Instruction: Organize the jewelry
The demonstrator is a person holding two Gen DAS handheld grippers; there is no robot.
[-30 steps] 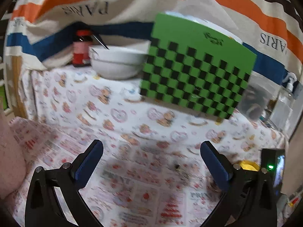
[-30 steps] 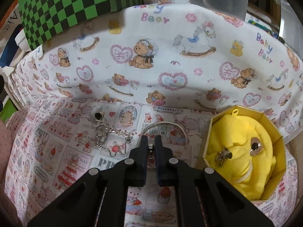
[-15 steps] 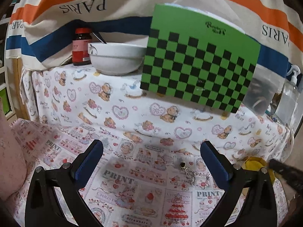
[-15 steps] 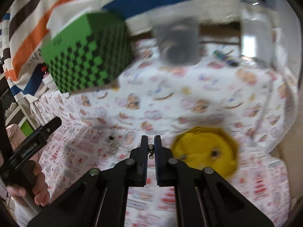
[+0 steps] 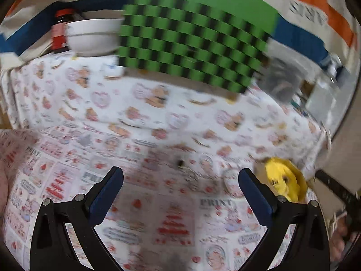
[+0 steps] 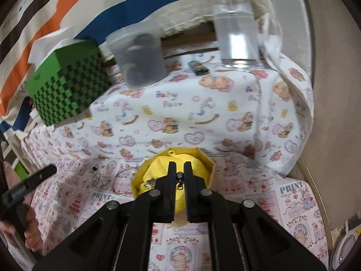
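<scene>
You are holding a small metal charm (image 6: 179, 176) pinched in your right gripper (image 6: 179, 169) above the yellow box (image 6: 208, 161) at 12 o'clock; lower before releasing. Your left gripper (image 5: 180, 180) is spread wide, empty.

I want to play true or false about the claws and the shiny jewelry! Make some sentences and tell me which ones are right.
1. The right claw pinches a small metal piece over the yellow box. True.
2. The left claw is squeezed shut. False: its jaws stand wide apart, holding nothing.
3. A thin ring bangle lies on the cloth left of the yellow box. True.
4. The yellow box is empty. False: yellow cloth and at least one small metal item are inside.
5. The green checkered box sits on the raised part behind. True.
</scene>
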